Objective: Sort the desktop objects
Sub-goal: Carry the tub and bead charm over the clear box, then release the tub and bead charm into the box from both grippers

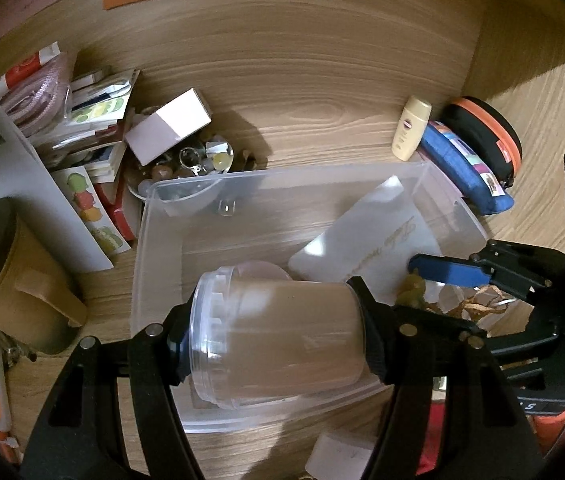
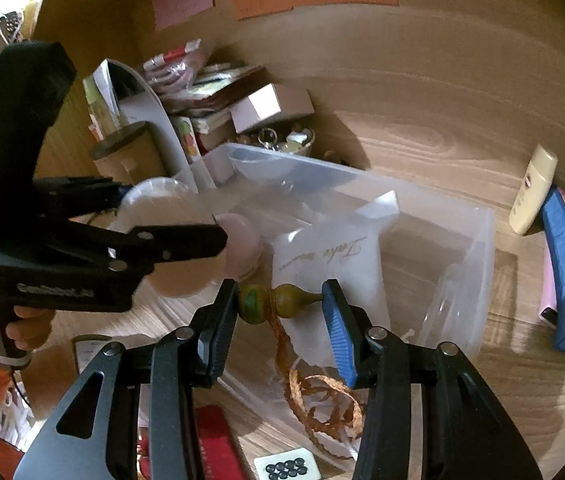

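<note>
1. Nearest the left wrist camera, the left gripper [image 1: 272,344] is clamped on a clear round plastic jar with a ribbed screw lid [image 1: 278,340], held on its side, one pad on the lid end and one on the base, above the near wall of the clear rectangular plastic bin [image 1: 150,216].
2. Nearest the right wrist camera, the right gripper [image 2: 280,308] pinches a small green-and-olive gourd-shaped charm [image 2: 276,304] end to end; its braided brown cord [image 2: 314,396] hangs down and coils over the bin's near edge.
3. Inside the bin lies one white frosted pouch with cursive lettering [image 2: 330,248], and a pinkish round lid or cup [image 2: 240,244] whose exact nature cannot be told.
4. Risks, as judgements: the jar is gripped across smooth, slick ends, so a tilt could let it rotate or slip out; released from here it might strike the bin wall and roll onto the wooden counter [image 1: 322,100].
5. The charm is held only by its tips, so it could pop sideways; the trailing cord may snag on the bin rim or end up draped outside.
6. Both grippers work over the same bin and sit near each other, so they could collide.
7. Count: two grippers, one jar, one charm, one bin, one pouch, one cream-coloured lotion bottle [image 1: 410,128], one blue fabric pencil case [image 1: 466,172], one white cardboard box [image 1: 170,128].
</note>
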The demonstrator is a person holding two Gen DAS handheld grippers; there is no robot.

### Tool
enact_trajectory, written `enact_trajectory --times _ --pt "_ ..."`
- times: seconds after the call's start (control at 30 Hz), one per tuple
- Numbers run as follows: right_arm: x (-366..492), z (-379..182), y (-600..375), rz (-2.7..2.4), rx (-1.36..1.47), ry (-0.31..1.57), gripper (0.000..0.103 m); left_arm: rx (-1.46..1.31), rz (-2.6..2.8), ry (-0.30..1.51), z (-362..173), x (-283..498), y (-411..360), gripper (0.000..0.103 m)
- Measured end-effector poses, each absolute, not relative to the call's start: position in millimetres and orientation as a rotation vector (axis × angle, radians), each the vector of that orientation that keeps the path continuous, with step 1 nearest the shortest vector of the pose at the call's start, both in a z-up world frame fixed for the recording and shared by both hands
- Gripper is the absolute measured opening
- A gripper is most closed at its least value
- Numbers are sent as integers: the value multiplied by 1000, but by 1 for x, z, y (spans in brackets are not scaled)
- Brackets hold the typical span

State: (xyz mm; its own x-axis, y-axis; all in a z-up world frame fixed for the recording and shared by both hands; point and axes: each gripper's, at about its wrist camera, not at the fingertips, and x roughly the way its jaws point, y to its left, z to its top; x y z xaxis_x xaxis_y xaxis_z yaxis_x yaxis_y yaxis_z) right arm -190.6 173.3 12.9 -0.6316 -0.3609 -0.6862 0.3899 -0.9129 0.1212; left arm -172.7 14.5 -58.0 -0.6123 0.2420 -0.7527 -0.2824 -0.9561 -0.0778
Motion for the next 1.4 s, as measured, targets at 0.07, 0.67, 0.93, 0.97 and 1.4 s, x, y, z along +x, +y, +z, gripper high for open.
enact_trajectory --times 0.07,0.67,0.93,0.97,1.4 --pt "-189 13 173 -2517 1044 66 40 -1195 2586 84 -58 -172 16 65" --pt "-188 13 173 -2538 1020 82 41 -1215 2574 33 -59 -166 7 67" --pt "-184 18 173 -2525 997 71 55 -1168 2606 8 -46 -158 -1 71" --pt "-183 19 173 -2523 991 68 61 -1162 2614 1 -44 -158 -2 74" --pt "-171 36 172 -2547 916 81 72 -1090 2706 -5 -26 -137 -21 88"
